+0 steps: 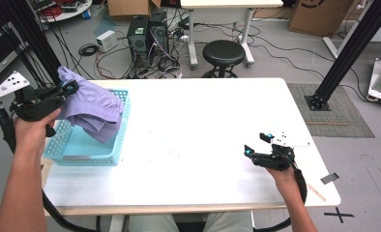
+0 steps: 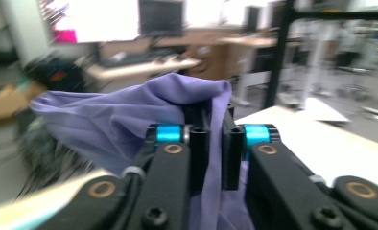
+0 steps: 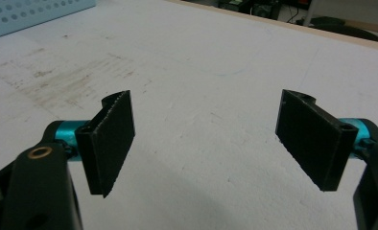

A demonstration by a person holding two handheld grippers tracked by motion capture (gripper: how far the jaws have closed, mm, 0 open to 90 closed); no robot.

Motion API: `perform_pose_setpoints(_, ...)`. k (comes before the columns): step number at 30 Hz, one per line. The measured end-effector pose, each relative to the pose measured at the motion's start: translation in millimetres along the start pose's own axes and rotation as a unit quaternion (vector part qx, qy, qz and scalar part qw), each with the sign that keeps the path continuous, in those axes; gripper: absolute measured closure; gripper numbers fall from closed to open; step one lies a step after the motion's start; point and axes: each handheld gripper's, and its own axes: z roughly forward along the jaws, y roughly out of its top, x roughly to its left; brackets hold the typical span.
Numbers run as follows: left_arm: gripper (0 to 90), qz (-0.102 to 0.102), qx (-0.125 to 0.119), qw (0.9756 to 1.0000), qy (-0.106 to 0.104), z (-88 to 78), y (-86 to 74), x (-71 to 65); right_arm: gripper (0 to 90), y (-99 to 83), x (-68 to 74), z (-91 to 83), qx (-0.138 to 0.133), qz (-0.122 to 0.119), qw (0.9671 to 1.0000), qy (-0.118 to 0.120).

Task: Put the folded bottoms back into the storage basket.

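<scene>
A purple cloth (image 1: 94,108) hangs bunched over the light blue basket (image 1: 120,137) at the table's left, its lower folds drooping into the basket. My left gripper (image 1: 70,89) is shut on the cloth's upper edge. In the left gripper view the cloth (image 2: 115,120) drapes over the narrow-set jaws, and a fold runs down between the tips of the left gripper (image 2: 215,143). My right gripper (image 1: 256,144) rests low over the table's right front, far from the basket. In the right gripper view the right gripper (image 3: 211,139) stands wide open over the bare white tabletop (image 3: 201,72).
Beyond the white table (image 1: 203,116) stand a black stool (image 1: 223,53) and computer towers (image 1: 147,38) among cables. Black frame posts rise at the far left (image 1: 29,38) and far right (image 1: 348,53). A corner of the basket (image 3: 29,14) is in the right gripper view.
</scene>
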Motion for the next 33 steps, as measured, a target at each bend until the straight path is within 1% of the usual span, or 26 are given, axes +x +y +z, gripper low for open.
perform_pose_setpoints(1,57.3,-0.061,0.026,0.9954,0.070,-1.3,-12.9,16.9,21.4,-0.2,0.3,-0.1,0.002,0.001,1.0000,0.000)
perform_pose_setpoints(2,47.2,-0.061,0.026,0.9954,0.070,-1.3,-12.9,16.9,21.4,-0.3,0.6,-0.3,0.002,0.001,1.0000,0.002)
perform_pose_setpoints(3,44.8,-0.078,0.038,0.9908,0.103,-6.1,-24.9,25.3,21.4,-0.1,0.6,-0.5,0.001,0.000,1.0000,0.001)
perform_pose_setpoints(4,44.7,-0.078,0.038,0.9908,0.103,-6.1,-24.9,25.3,21.4,-0.1,0.6,-0.5,0.001,0.000,1.0000,0.001)
perform_pose_setpoints(5,43.2,-0.077,0.040,0.9899,0.112,-9.4,-32.6,26.2,21.4,0.3,0.2,-1.1,-0.002,-0.002,1.0000,0.001)
perform_pose_setpoints(6,41.2,-0.077,0.042,0.9896,0.114,-10.3,-34.8,26.0,21.5,0.5,0.2,-1.3,-0.001,0.000,1.0000,0.001)
perform_pose_setpoints(8,39.6,-0.075,0.038,0.9895,0.117,-10.7,-37.3,24.0,21.4,0.3,0.2,-0.1,-0.001,0.000,1.0000,0.001)
perform_pose_setpoints(9,37.1,-0.076,0.038,0.9895,0.117,-10.5,-37.9,22.8,21.4,0.1,0.8,0.4,0.001,0.000,1.0000,0.001)
perform_pose_setpoints(10,35.1,-0.077,0.037,0.9899,0.114,-10.0,-38.3,21.3,21.4,0.0,1.4,1.1,0.003,-0.001,1.0000,0.002)
perform_pose_setpoints(15,34.4,-0.062,0.026,0.9933,0.093,-4.0,-40.6,9.6,21.4,1.1,2.4,2.2,0.001,-0.005,1.0000,0.003)
perform_pose_setpoints(17,31.6,-0.059,0.021,0.9945,0.084,-0.4,-42.9,4.2,21.4,1.0,2.2,2.2,0.001,-0.004,1.0000,0.003)
perform_pose_setpoints(18,29.9,-0.059,0.021,0.9945,0.084,-0.4,-42.9,4.2,21.4,0.8,2.1,2.2,0.002,-0.004,1.0000,0.003)
perform_pose_setpoints(19,28.1,-0.059,0.018,0.9952,0.075,4.1,-46.5,-1.4,21.5,0.7,2.0,2.3,0.002,-0.003,1.0000,0.003)
perform_pose_setpoints(20,27.3,-0.059,0.018,0.9952,0.075,4.1,-46.5,-1.4,21.4,0.6,1.9,2.3,0.003,-0.003,1.0000,0.003)
perform_pose_setpoints(21,25.9,-0.056,0.017,0.9957,0.071,8.7,-50.4,-7.3,21.5,0.5,1.5,2.4,0.002,-0.004,1.0000,0.003)
perform_pose_setpoints(23,23.3,-0.052,0.010,0.9959,0.073,12.2,-54.4,-13.3,21.4,0.3,1.2,2.4,0.002,-0.002,1.0000,0.003)
perform_pose_setpoints(25,22.0,-0.053,0.006,0.9960,0.072,13.9,-56.5,-16.0,21.4,0.0,0.0,2.3,0.002,-0.005,1.0000,0.003)
perform_pose_setpoints(26,21.3,-0.049,0.002,0.9963,0.071,17.9,-60.5,-21.3,21.4,-0.2,-0.1,2.3,0.002,-0.003,1.0000,0.004)
perform_pose_setpoints(28,21.3,-0.048,0.004,0.9965,0.069,19.7,-62.4,-24.0,21.4,-0.2,-0.8,2.0,0.002,-0.003,1.0000,0.003)
perform_pose_setpoints(29,21.3,-0.043,0.004,0.9968,0.067,23.9,-65.1,-29.4,21.5,-0.1,-1.1,1.9,0.000,-0.003,1.0000,0.002)
perform_pose_setpoints(32,21.3,-0.042,-0.003,0.9974,0.058,29.1,-66.2,-37.8,21.4,0.1,-2.4,1.7,-0.002,0.000,1.0000,0.004)
perform_pose_setpoints(33,21.3,-0.038,-0.002,0.9976,0.058,30.7,-66.0,-40.7,21.5,0.3,-2.8,1.8,-0.001,-0.001,1.0000,0.004)
